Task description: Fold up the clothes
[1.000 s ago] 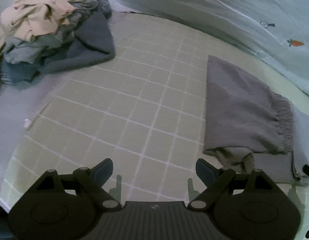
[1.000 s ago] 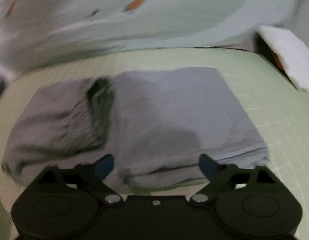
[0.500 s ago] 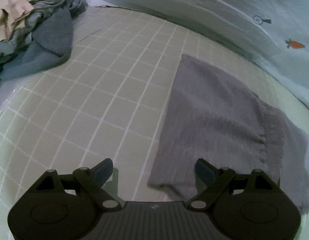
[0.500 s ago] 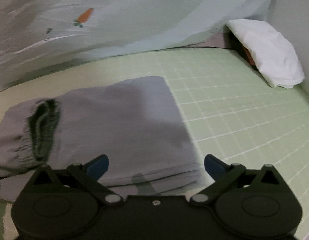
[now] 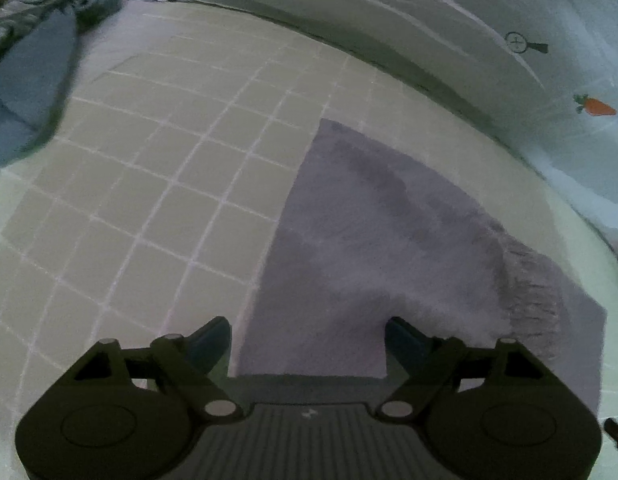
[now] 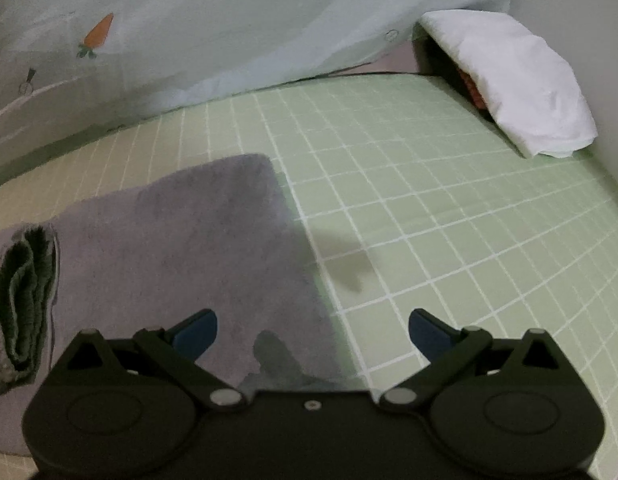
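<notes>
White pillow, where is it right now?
The white pillow shows only in the right wrist view, upper right, at the far corner of the green checked sheet, well beyond the folded grey garment.

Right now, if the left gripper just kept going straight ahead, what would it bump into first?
Probably the grey garment: the open left gripper points along it, low over the bed. Depth is unclear.

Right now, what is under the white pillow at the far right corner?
Beneath the white pillow, a sliver of something orange-red shows at its shadowed edge, on the green checked sheet. What it is cannot be told; the pillow covers the rest.
</notes>
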The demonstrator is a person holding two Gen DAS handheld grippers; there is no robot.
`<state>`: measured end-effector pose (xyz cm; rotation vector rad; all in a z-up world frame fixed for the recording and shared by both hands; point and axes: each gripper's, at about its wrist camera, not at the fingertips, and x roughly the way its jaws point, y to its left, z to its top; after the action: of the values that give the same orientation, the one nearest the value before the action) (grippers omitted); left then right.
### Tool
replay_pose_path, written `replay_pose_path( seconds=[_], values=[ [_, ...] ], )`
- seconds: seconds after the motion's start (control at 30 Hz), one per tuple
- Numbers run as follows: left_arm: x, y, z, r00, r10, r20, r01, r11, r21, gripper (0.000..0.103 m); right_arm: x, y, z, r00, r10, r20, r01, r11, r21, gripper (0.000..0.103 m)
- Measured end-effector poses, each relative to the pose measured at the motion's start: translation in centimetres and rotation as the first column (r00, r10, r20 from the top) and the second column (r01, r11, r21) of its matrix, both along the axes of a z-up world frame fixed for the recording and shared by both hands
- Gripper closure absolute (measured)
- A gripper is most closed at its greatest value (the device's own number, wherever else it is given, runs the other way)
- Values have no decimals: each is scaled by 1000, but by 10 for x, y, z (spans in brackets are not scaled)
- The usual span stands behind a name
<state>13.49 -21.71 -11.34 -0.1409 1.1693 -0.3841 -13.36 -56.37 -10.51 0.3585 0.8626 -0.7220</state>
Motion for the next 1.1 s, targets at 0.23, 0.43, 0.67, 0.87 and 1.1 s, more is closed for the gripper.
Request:
replay_pose_path(
  seconds=[0.23, 0.43, 0.67, 0.87, 1.1],
  values=[
    [6, 6, 1, 999, 19, -32, -22, 996, -85, 18, -11, 5, 1, 999, -30, 17, 29, 1000, 10, 0],
    [0, -6, 1, 1000, -10, 17, 10, 1000, 1, 44, -28, 8, 0, 995, -97, 30, 96, 995, 33, 0],
    [1, -3, 5, 999, 48, -3, -48, 998, -46, 91, -47, 4, 4, 981, -177, 78, 174, 984, 39, 0],
    [-24, -16, 53, 989, -14, 144, 28, 995, -98, 94, -65, 2, 0, 979, -181, 89, 176, 983, 57, 0],
    [-66, -77, 108, 948, -123, 295, 170, 975, -140, 95, -83, -17, -8, 985, -154, 84, 147, 986, 83, 0]
  ],
)
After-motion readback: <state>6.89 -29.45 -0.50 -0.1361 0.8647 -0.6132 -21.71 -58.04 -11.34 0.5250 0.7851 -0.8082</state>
